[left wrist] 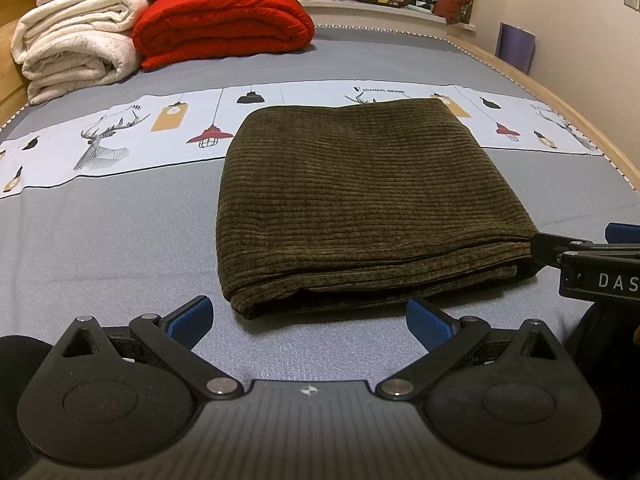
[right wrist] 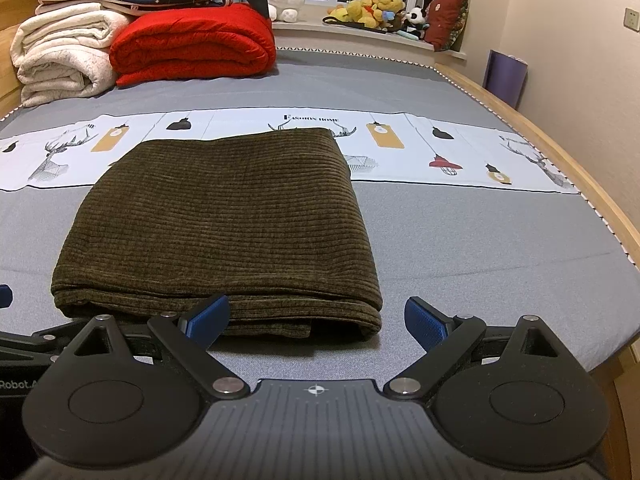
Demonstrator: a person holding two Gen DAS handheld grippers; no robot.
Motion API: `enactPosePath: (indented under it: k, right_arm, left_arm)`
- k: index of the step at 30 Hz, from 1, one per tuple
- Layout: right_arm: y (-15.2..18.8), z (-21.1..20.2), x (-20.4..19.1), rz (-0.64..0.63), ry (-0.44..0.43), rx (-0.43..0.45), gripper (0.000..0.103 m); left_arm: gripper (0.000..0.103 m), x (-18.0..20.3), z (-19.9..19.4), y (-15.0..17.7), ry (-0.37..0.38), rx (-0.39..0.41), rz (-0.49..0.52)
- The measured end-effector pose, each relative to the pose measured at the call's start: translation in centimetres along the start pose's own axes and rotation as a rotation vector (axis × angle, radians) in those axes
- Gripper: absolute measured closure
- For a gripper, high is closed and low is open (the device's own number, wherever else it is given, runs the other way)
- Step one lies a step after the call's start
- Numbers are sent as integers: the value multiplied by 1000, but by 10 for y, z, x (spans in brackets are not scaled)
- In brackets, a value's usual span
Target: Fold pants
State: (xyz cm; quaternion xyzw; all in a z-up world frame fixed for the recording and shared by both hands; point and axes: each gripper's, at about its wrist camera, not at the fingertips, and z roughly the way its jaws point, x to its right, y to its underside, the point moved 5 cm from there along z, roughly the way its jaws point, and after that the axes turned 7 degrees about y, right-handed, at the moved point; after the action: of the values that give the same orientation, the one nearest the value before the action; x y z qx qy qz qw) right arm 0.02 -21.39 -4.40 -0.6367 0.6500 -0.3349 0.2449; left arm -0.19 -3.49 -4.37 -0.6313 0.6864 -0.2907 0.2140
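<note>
Folded olive corduroy pants [left wrist: 360, 204] flat on grey bed sheet [left wrist: 100, 240]. Left gripper [left wrist: 308, 320] spread wide, empty, just short of pants' near edge. Right gripper [right wrist: 316, 320] likewise agape, empty, at near right corner.

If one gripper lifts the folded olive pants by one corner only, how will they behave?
The pants are soft ribbed fabric in loose stacked layers, so they would probably sag and unfold. The ribbing likely gives the blue pads good grip. They look thick, so perhaps fairly heavy.
</note>
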Motion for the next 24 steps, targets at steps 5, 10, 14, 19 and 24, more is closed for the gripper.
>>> enactPosePath:
  k: [5, 10, 14, 19, 24]
  right_arm:
    - [0, -1, 0, 3, -2, -4, 8]
    - [-1, -1, 2, -1, -2, -4, 8]
    - [-1, 0, 3, 1, -3, -6, 8]
    - [-1, 0, 2, -3, -3, -5, 8]
    - [-1, 0, 3, -3, -3, -6, 8]
  left_arm:
    - [0, -1, 0, 0, 2, 0, 2]
    - [0, -1, 0, 0, 5, -1, 3]
    - [0, -1, 0, 0, 6, 0, 4]
    - [0, -1, 0, 0, 8, 0, 3]
    - [0, -1, 0, 0, 9, 0, 6]
